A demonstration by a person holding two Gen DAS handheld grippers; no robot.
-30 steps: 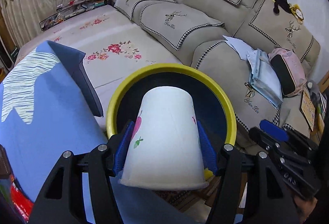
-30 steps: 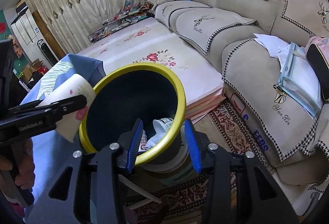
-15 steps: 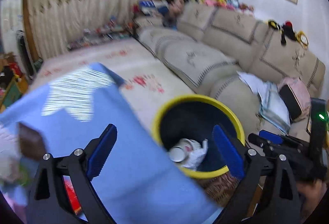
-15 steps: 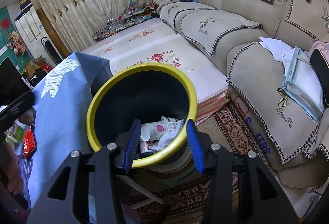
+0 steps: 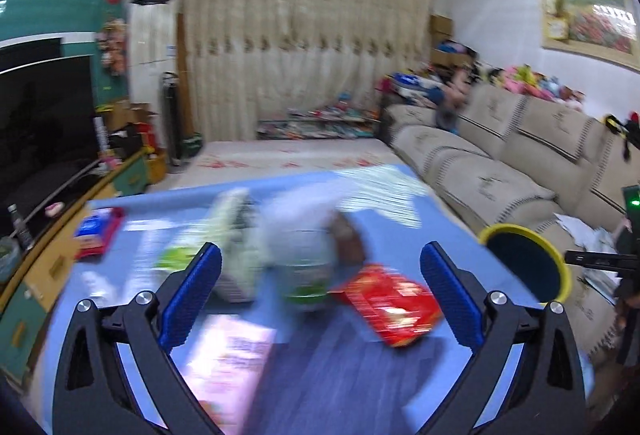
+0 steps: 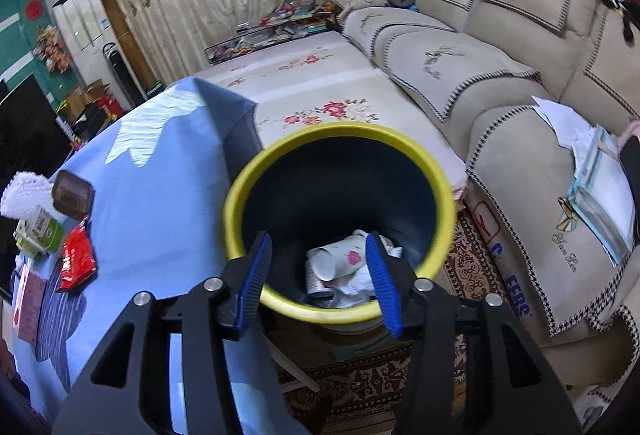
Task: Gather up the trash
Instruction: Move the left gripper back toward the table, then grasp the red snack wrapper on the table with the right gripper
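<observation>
My left gripper (image 5: 320, 287) is open and empty above the blue table (image 5: 360, 387), facing blurred trash: a red wrapper (image 5: 388, 305), a green-and-white packet (image 5: 308, 275) and a pink paper (image 5: 232, 359). My right gripper (image 6: 318, 281) is shut on the near rim of the yellow-rimmed bin (image 6: 400, 143). A white paper cup (image 6: 340, 259) and crumpled paper lie inside the bin. The bin also shows in the left wrist view (image 5: 524, 259) at the table's right edge. The red wrapper also shows in the right wrist view (image 6: 76, 259).
A beige sofa (image 6: 500, 47) runs along the right, with papers (image 6: 592, 163) on it. A floral mat (image 6: 320, 91) lies behind the bin. A brown case (image 6: 72, 193) and a red-and-blue pack (image 5: 96, 231) lie on the table. A TV (image 5: 40, 127) stands left.
My left gripper opened and dropped the paper cup into the bin, then swung left from the bin to face the table's trash. My right gripper kept hold of the bin rim.
</observation>
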